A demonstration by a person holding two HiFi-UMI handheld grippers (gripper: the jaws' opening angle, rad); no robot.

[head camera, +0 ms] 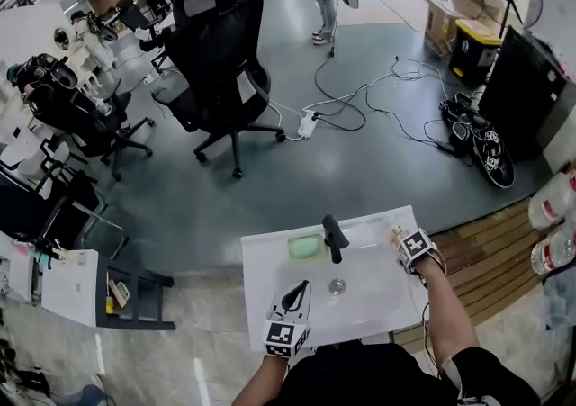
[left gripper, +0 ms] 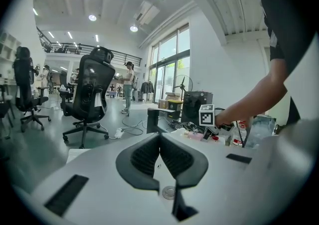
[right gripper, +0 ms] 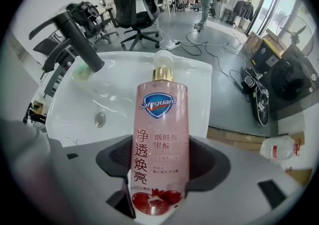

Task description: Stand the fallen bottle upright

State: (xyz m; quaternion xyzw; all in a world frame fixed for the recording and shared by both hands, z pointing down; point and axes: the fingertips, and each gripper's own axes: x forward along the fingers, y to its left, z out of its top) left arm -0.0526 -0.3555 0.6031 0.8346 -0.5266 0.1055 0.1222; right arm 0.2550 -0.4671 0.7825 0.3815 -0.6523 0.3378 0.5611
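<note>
A pink soap bottle (right gripper: 158, 134) with a gold collar and white pump lies between my right gripper's (right gripper: 162, 150) jaws. Both pads press on its sides, and the pump end points toward the sink's far rim. In the head view this right gripper (head camera: 404, 245) is over the right edge of the white sink (head camera: 270, 260), with the bottle (head camera: 395, 233) just showing beyond it. My left gripper (head camera: 293, 298) rests at the sink's near left edge. Its jaws (left gripper: 160, 145) are shut together on nothing.
A black faucet (head camera: 334, 238) rises at the sink's middle, with green soap (head camera: 305, 248) to its left and the drain (head camera: 337, 285) in front. Wooden boards (head camera: 490, 256) and large water jugs (head camera: 551, 202) lie to the right. An office chair (head camera: 220, 53) and floor cables (head camera: 360, 103) are beyond.
</note>
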